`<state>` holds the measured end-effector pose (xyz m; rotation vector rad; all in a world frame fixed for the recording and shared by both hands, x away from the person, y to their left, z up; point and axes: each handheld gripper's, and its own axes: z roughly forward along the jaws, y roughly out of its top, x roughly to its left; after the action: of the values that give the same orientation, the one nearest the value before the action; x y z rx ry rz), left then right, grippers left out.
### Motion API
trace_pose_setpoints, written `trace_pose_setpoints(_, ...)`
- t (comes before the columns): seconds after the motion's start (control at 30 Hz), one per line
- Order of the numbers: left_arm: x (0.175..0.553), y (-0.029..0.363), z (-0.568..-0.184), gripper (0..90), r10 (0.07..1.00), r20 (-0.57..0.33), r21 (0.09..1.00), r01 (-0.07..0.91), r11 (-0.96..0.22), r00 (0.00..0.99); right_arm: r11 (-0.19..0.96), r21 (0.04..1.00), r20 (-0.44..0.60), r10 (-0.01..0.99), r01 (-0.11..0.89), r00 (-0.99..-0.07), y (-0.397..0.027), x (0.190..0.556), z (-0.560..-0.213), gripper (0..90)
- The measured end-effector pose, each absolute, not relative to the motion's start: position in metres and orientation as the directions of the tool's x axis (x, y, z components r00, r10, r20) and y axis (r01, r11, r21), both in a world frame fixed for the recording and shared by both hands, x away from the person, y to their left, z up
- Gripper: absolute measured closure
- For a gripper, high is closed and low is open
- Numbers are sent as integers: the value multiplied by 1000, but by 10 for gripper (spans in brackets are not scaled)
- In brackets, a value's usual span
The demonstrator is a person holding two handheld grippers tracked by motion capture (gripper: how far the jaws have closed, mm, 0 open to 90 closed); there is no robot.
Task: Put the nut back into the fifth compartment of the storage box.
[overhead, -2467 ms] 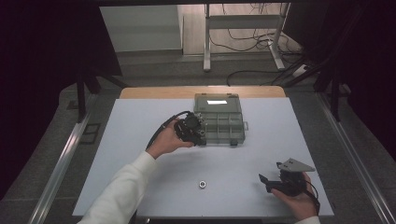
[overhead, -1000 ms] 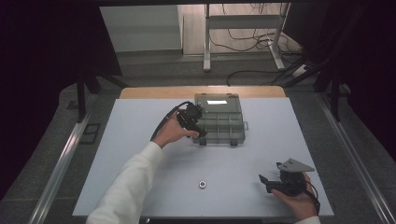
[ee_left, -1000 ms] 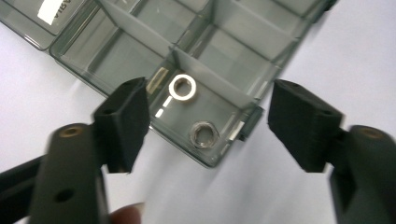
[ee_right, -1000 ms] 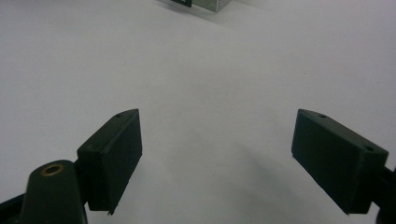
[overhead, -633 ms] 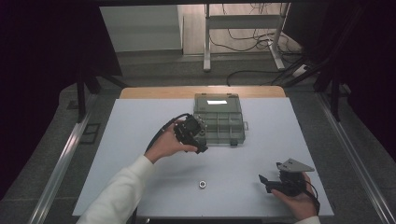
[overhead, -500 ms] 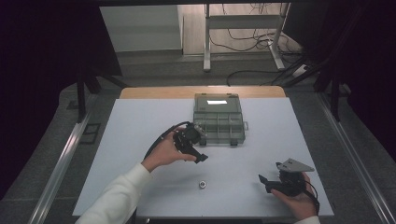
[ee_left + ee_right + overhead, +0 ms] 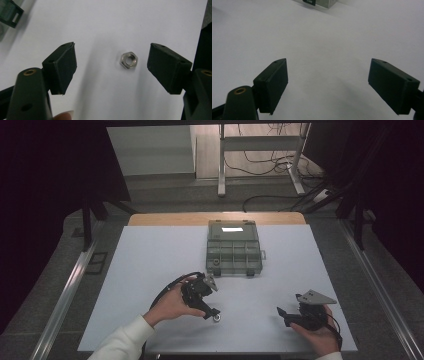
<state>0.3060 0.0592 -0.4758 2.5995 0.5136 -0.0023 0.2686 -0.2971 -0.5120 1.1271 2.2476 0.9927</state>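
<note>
Left gripper (image 7: pixel 111 68): jaws spread wide and empty, hovering over the table with the nut lying between the two pads, nearer the right one and touching neither. From above, this gripper (image 7: pixel 212 312) sits at about 7 o'clock of the table's middle, tips pointing down at the sheet.

Left hand (image 7: pixel 172 304): wrapped round the gripper's body, a white sleeve (image 7: pixel 125 342) trailing to the near edge.

Nut (image 7: pixel 128 60): small silver hex nut, flat on the white surface, hole facing up. In the high view the nut (image 7: pixel 218 319) lies right at the left gripper's tips.

Right gripper (image 7: pixel 328 85): jaws released, wide apart, nothing but bare sheet between them. From above, the gripper (image 7: pixel 281 314) rests low at about 5 o'clock, well apart from the nut, grey plate on top.

Right hand (image 7: pixel 315 335): holding that gripper near the table's front edge.

Organizer box (image 7: pixel 233 248): grey, compartmented, lid shut, at 12 o'clock toward the far edge, well apart from both grippers.

Table (image 7: pixel 150 260): white sheet over a wooden top.
</note>
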Motion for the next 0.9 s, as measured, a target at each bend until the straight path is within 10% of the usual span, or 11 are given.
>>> trace_pose_setpoints(0.9, 293, 40, -502, 382, 247, -102, 390, 267, -881, 964, 413, 757, -61, 817, 507, -574, -297, 269, -513, 164)
